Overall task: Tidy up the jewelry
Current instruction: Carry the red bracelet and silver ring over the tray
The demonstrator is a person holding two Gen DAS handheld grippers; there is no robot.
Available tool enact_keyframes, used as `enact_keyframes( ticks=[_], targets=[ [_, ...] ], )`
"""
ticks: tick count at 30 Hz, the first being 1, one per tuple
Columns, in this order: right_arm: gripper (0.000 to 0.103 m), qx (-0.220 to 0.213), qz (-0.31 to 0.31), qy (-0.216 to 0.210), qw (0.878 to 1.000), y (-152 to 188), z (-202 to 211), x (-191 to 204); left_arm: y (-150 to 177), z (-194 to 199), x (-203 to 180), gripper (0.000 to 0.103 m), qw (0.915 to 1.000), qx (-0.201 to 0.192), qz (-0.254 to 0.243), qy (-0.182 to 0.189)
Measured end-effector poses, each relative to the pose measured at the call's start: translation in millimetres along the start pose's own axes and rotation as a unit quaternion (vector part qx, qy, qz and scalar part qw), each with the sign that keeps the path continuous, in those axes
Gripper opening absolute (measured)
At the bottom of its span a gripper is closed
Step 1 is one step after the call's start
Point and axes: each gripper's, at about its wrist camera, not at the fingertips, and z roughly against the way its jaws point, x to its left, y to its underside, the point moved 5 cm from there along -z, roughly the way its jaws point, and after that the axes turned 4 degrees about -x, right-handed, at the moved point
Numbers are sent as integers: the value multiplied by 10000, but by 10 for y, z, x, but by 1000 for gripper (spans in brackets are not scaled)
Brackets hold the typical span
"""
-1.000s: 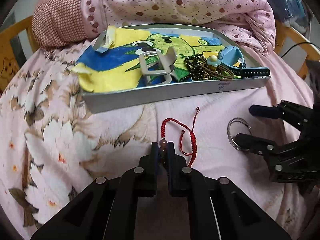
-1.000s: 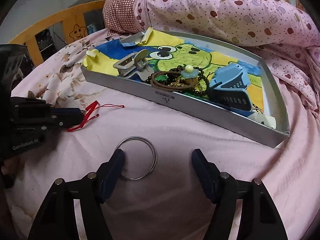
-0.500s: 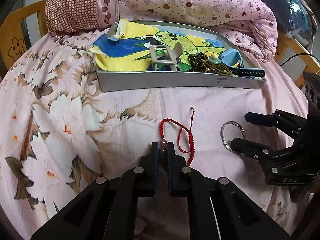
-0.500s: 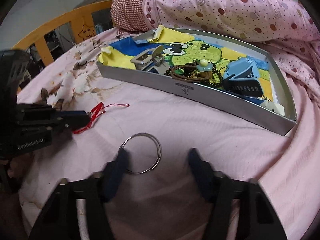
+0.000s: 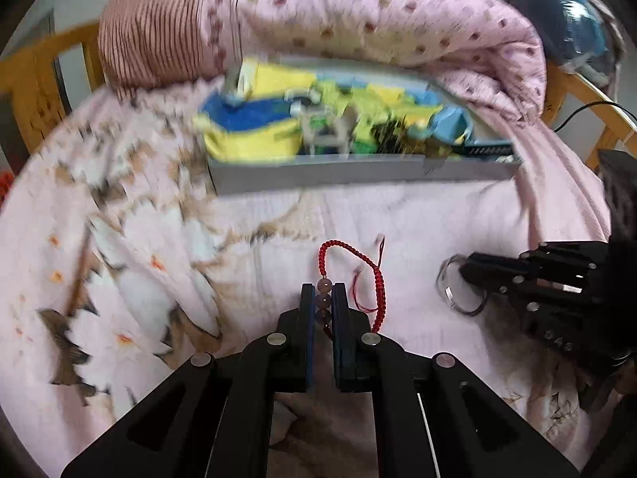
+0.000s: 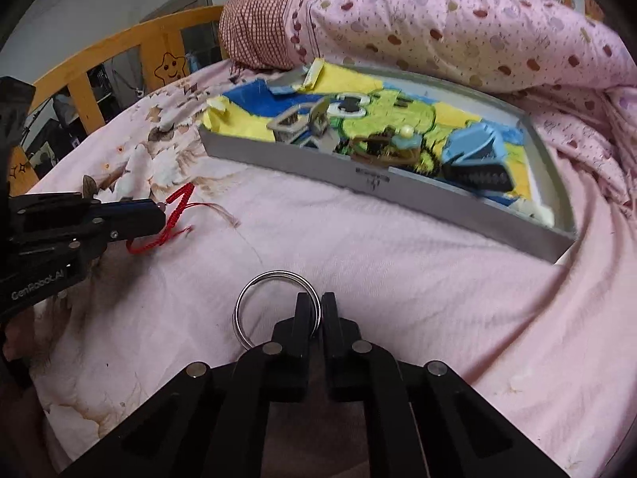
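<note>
Right gripper point(image 6: 316, 310), wide a second ago, now pinches the metal ring point(image 6: 276, 308) on the bed point(image 6: 398, 271); left gripper point(image 5: 323, 298) still clamps the red bracelet point(image 5: 350, 275), tray point(image 6: 358, 177) at 12 o'clock.

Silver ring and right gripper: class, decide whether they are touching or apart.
Touching. The right wrist view shows the right gripper shut on the silver ring, its rim pinched between the fingertips.

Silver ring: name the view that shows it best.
Right wrist view: the silver ring lies sharp, its edge pinched by the right gripper. The left wrist view shows it blurred and partly hidden.
</note>
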Motion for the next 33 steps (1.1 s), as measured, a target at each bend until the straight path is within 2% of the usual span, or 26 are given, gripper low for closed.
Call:
enact_keyframes(
  ticks=[5, 10, 14, 17, 21, 25, 29, 33],
  targets=[
    [6, -533, 49, 255, 9982, -156, 191, -62, -68, 130, -80, 5, 9993, -348, -80, -103],
    [6, -1081, -173, 291, 9936, -337, 386, -207, -263, 218, -169, 5, 9979, -626, -172, -56],
    [6, -1591, -499, 515, 9847, -542, 545, -464, -512, 248, -269, 5, 9956, -871, -353, 33],
    [6, -1828, -772, 741, 9773, -654, 626, -707, -701, 176, -317, 5, 9952, -929, -279, 143],
    [6, -1858, -1150, 924, 9714, -686, 587, -1020, -924, -19, -335, 5, 9958, -882, -37, 236],
    [6, -1741, -1689, 873, 9662, -634, 436, -1313, -1077, -269, -354, 5, 9968, -767, 176, 167],
    [6, -1606, -2156, 741, 9603, -567, 305, -1465, -1120, -505, -400, 5, 9974, -585, 408, 87],
    [6, -1485, -2213, 782, 9607, -535, 193, -1504, -1094, -686, -439, 5, 9976, -416, 555, -3]
  ],
)
